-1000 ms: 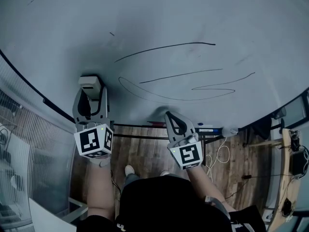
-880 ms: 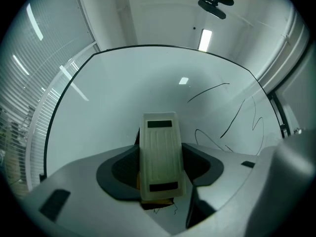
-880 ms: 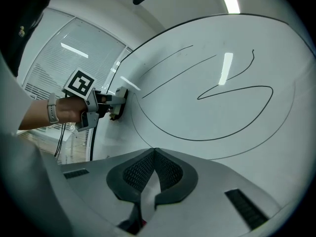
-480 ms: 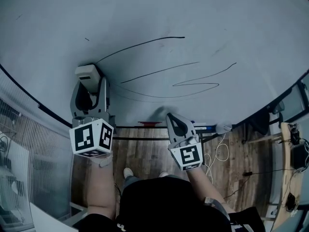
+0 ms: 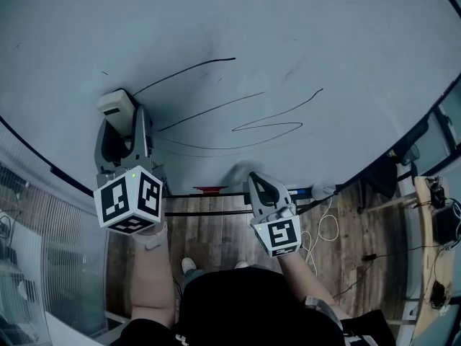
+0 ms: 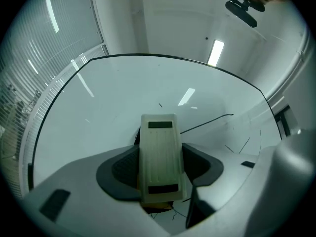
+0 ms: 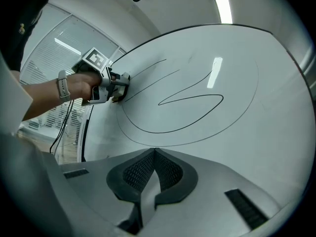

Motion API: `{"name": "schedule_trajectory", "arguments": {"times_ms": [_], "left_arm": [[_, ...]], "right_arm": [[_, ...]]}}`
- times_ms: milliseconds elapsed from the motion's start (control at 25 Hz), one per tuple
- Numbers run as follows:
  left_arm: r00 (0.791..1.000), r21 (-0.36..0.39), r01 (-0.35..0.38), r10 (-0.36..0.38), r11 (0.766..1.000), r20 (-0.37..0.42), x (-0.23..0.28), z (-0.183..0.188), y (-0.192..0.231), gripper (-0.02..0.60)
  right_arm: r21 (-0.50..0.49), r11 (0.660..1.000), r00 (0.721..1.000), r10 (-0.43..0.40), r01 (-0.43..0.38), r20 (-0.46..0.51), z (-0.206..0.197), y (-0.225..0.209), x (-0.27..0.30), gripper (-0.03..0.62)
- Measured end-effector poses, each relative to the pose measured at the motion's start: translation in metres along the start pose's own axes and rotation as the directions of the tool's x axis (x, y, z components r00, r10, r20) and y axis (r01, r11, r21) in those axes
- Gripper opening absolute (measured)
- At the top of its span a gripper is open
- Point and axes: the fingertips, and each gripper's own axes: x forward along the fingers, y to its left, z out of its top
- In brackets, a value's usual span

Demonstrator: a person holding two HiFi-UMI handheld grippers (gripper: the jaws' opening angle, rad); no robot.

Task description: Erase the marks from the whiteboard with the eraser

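Note:
A large whiteboard (image 5: 302, 27) carries thin black marks (image 5: 216, 108): long curved strokes and a narrow loop (image 7: 190, 102). My left gripper (image 5: 119, 114) is shut on a beige eraser (image 6: 159, 159), whose far end presses the board at the left end of the strokes (image 6: 207, 124). The eraser (image 5: 115, 102) shows as a pale block at the gripper's tip in the head view. My right gripper (image 5: 257, 181) hangs below the marks near the board's lower edge, shut with nothing between its pads (image 7: 154, 169). From the right gripper view, the left gripper (image 7: 116, 85) touches the board beside the curves.
A tray (image 5: 238, 191) along the board's lower edge holds markers, red and blue among them. Below lies a wooden floor (image 5: 216, 229) with cables (image 5: 328, 229). A window with blinds (image 6: 39, 68) stands left of the board. The person's legs and shoes are under me.
The left gripper with the eraser has slid up and left along the board. The view has shifted, so the marks sit further left. The lowest left curve looks fainter.

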Motion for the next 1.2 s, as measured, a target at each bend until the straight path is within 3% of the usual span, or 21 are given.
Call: {"name": "schedule_trajectory", "arguments": {"times_ms": [520, 680, 960, 1200], "left_arm": [[0.999, 0.132, 0.037, -0.041, 0.990, 0.027, 0.013, 0.028, -0.070, 0.262], [0.996, 0.165, 0.078, -0.086, 0.983, 0.038, 0.016, 0.036, -0.098, 0.262], [0.973, 0.300, 0.191, -0.221, 0.935, 0.070, 0.021, 0.055, -0.185, 0.262], [0.960, 0.374, 0.225, -0.271, 0.900, 0.072, 0.020, 0.060, -0.237, 0.264]], "right_arm": [[0.030, 0.999, 1.000, -0.022, 0.023, -0.015, -0.014, -0.027, -0.027, 0.026], [0.027, 0.999, 0.999, -0.032, 0.033, -0.020, -0.018, -0.036, -0.036, 0.026], [0.026, 0.998, 0.998, -0.063, 0.064, -0.023, -0.023, -0.054, -0.055, 0.026], [0.041, 0.994, 0.994, -0.102, 0.103, -0.028, -0.026, -0.069, -0.070, 0.026]]}}
